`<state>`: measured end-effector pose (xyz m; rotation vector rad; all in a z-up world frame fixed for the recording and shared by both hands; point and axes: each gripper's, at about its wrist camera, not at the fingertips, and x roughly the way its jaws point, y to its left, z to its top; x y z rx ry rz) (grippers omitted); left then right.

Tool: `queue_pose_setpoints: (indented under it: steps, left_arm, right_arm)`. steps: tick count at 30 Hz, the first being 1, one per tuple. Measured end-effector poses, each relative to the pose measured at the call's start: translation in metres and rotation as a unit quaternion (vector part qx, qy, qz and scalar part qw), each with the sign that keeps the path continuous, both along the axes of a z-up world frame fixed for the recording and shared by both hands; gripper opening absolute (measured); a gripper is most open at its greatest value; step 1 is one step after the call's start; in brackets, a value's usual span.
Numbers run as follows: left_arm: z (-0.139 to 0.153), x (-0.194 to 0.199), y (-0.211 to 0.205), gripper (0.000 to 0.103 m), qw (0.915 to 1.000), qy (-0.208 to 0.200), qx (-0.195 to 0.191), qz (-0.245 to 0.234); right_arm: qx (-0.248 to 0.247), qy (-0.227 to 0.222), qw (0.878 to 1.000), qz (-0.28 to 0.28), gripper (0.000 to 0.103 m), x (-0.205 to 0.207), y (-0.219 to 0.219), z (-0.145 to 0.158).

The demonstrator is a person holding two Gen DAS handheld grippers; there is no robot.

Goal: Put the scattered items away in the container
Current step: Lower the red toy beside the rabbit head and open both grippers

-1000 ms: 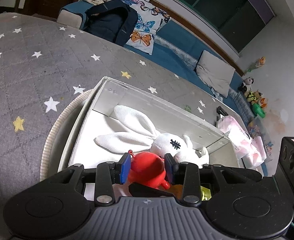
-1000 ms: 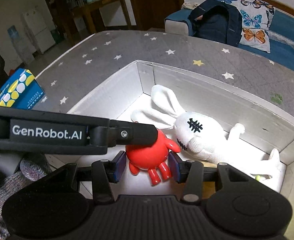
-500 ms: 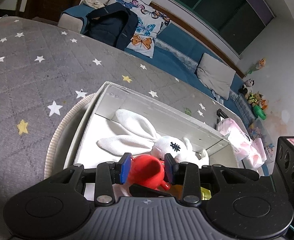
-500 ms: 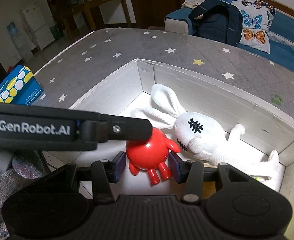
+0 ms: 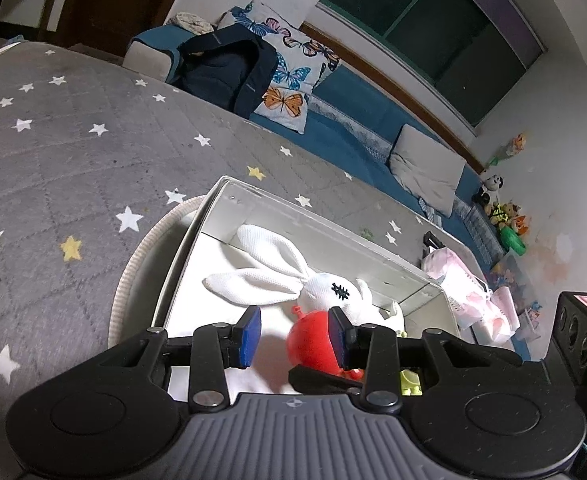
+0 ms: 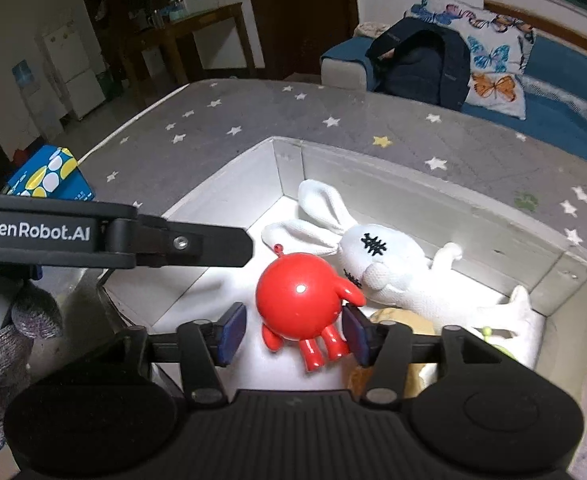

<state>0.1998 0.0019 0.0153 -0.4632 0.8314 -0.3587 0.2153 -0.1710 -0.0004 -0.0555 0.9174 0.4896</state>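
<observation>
A red round toy (image 6: pixel 299 300) with short legs lies in the white box (image 6: pixel 413 168), beside a white rabbit plush (image 6: pixel 389 264). My right gripper (image 6: pixel 295 334) straddles the toy and its jaws are opening: the left pad stands clear of it and the right pad is just at its arm. My left gripper (image 5: pixel 293 336) is open above the box, with the red toy (image 5: pixel 309 340) showing below by its right pad, not held. One left finger (image 6: pixel 197 244) reaches over the box's left wall. The rabbit (image 5: pixel 277 276) lies along the far wall (image 5: pixel 313 236).
The box sits on a round beige mat (image 5: pixel 141 256) on a grey star-patterned cover (image 5: pixel 73 152). A tan item (image 6: pixel 401 320) and a small yellow-green toy (image 5: pixel 411 382) lie in the box. A blue dotted carton (image 6: pixel 49 176) stands left; a pink pack (image 5: pixel 465 284) lies right.
The right pads have spread away from the red toy, which stays in the box. The left gripper has drifted left and up, so the toy now shows by its right pad.
</observation>
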Motion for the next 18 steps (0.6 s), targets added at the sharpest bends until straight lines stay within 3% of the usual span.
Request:
queue_pose_setpoints:
  steps: [8, 13, 18]
  left_arm:
    - [0.008, -0.018, 0.007, 0.039, 0.9998, -0.010, -0.012, 0.008]
    - [0.009, -0.013, 0.002, 0.039, 1.0000, -0.008, 0.003, -0.001]
    - [0.006, 0.000, -0.011, 0.039, 0.9996, -0.004, 0.014, -0.026]
  right_arm:
    - [-0.004, -0.001, 1.000, 0.002, 0.055, 0.000, 0.007, 0.001]
    - [-0.010, 0.013, 1.000, 0.005, 0.055, 0.010, 0.016, -0.012]
    - [-0.009, 0.014, 1.000, 0.015, 0.065, 0.010, 0.015, -0.014]
